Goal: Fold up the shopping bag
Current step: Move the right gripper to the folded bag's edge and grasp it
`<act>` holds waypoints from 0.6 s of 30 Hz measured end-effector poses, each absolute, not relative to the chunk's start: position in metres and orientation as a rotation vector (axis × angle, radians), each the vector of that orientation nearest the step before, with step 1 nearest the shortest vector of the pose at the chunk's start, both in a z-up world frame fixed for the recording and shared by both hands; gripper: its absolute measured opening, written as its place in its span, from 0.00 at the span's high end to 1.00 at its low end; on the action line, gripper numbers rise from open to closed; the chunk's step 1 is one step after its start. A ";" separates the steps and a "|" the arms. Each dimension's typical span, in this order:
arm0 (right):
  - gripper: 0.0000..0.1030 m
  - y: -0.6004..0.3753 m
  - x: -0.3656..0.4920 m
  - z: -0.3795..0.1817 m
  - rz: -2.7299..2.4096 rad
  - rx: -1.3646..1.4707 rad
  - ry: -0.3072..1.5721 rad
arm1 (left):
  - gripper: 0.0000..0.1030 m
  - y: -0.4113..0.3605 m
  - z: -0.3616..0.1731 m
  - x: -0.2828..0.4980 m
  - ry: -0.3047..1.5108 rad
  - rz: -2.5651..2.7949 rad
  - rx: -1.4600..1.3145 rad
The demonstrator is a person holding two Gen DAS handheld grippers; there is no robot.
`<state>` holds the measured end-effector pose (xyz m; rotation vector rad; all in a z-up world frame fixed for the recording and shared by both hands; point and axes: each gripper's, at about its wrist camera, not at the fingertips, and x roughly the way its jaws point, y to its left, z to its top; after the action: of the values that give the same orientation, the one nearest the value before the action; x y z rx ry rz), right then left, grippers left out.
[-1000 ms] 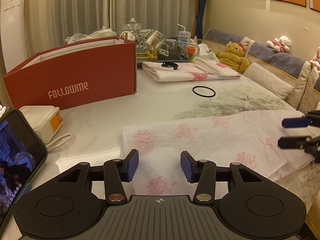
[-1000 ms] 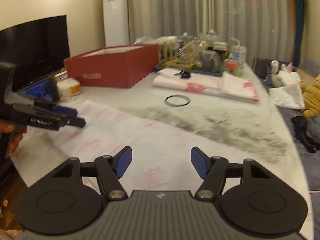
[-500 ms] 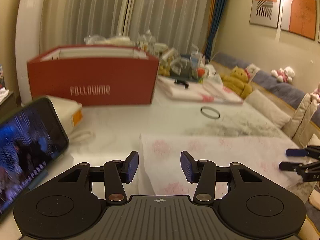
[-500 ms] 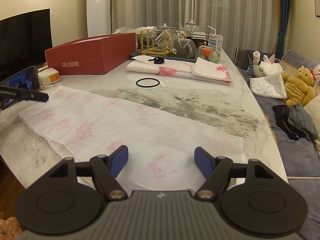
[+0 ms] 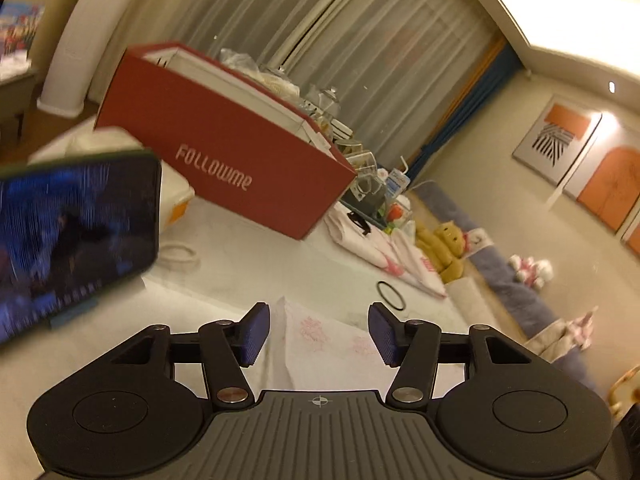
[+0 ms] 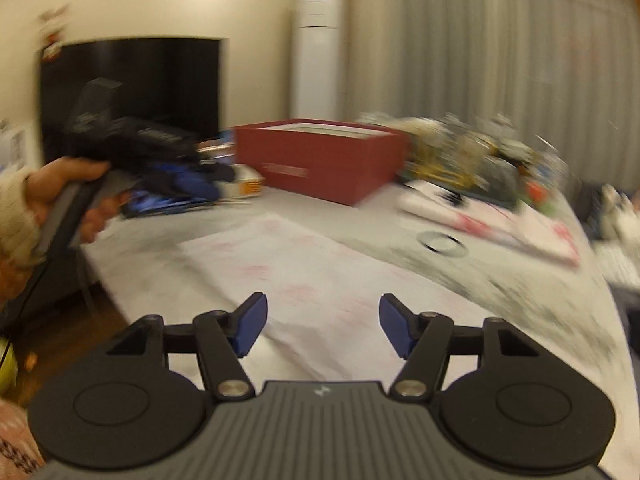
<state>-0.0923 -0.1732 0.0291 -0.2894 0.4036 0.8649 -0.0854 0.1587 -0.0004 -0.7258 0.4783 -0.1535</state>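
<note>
Bag [image 6: 320, 276] lies flat on the table [image 5: 260, 256], white with faint pink print, one corner just ahead of the left gripper [image 5: 318, 334]. No crease is visible in either view; judged from that, folding has not begun and every fold is left to do. Right view is motion-blurred, so fine wrinkles cannot be ruled out.

Left gripper: jaws apart and opening, nothing between the pads; the bag corner shows through the gap but lies on the table below them. Its view is tilted strongly.

Right gripper [image 6: 322, 330]: jaws apart and closing, nothing clamped; the bag spreads beneath and beyond it. No edge is held by either tool yet. A hand [image 6: 68, 188] with a knit cuff carries the left gripper, seen from the right view above the bag's left end.

Left of the bag: phone [image 5: 72, 240], screen lit, propped upright.

Beyond the bag: black ring [image 5: 391, 296] flat on the table, apart from the bag. Past it, a stack of folded bags [image 5: 384, 248], same print, probably finished ones.

Containers: red box [image 5: 224, 160], beyond the bag's left end, lid off; white inner wall shows, contents not visible. Behind it a tray [image 6: 468, 172] crowded with glassware and small items, too blurred to list.
</note>
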 end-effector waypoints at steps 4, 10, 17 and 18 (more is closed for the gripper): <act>0.39 -0.104 -0.100 0.025 1.025 -0.533 0.340 | 0.46 0.174 -0.019 -0.089 0.471 -0.220 -0.941; 0.55 -0.045 -0.086 0.008 1.069 -0.692 0.366 | 0.46 0.175 -0.038 -0.090 0.533 -0.316 -1.095; 0.93 -0.036 -0.071 0.013 1.042 -0.660 0.419 | 0.46 0.163 -0.042 -0.081 0.615 -0.255 -1.039; 0.97 -0.037 -0.069 0.014 1.033 -0.642 0.422 | 0.46 0.160 -0.041 -0.080 0.627 -0.247 -1.016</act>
<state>-0.0687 -0.0374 0.0143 -0.6416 0.4221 1.0331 -0.0799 0.1596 -0.0410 -1.0161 0.6272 -0.2471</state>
